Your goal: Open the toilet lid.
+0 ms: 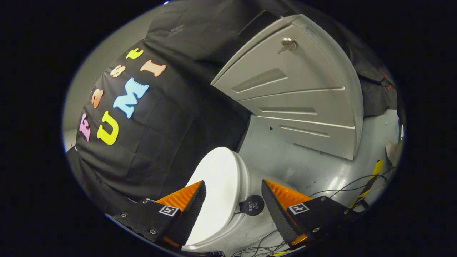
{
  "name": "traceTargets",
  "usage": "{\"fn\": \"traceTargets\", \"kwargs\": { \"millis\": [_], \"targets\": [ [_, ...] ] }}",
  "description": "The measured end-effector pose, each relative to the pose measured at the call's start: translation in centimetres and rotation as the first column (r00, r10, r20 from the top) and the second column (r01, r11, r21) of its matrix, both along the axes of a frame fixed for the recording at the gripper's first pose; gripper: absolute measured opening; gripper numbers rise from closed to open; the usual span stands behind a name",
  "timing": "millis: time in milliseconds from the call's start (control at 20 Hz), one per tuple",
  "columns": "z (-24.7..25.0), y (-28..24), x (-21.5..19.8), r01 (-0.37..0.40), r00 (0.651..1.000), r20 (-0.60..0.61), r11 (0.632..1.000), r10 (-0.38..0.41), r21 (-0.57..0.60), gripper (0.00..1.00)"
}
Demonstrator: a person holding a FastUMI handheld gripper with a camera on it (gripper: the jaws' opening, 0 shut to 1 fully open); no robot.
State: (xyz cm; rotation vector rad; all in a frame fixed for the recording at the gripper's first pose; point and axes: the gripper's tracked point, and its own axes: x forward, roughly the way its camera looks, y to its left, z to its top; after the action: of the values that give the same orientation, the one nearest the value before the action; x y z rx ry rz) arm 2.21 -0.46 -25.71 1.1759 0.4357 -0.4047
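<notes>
Gripper [234, 200] fingers spread, gripping nothing | toilet lid [217, 192] between and just ahead of them, looks raised near upright | toilet [246, 221] on floor's edge by booth wall | I judge opening nearly done

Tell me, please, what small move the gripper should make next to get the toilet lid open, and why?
Probably ease forward toward the lid's near edge. The gripper is open, and the white toilet lid lies closed between and just beyond the fingers, untouched.
</notes>
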Motion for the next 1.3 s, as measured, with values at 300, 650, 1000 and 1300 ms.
{"fn": "traceTargets", "kwargs": {
  "millis": [300, 650, 1000, 1300],
  "targets": [
    [-5.3, 2.2, -1.1, 0.000, 0.997, -0.072, 0.986, 0.012, 0.164, 0.95],
    [-4.8, 3.5, 0.2, -0.037, 0.999, -0.005, 0.962, 0.040, 0.270, 0.66],
    [-4.6, 3.2, 0.5, -0.039, 0.999, 0.037, 0.948, 0.028, 0.317, 0.38],
    [-5.7, 2.1, 1.1, 0.025, 1.000, -0.017, 0.956, -0.020, 0.294, 0.09]
  ]
}}
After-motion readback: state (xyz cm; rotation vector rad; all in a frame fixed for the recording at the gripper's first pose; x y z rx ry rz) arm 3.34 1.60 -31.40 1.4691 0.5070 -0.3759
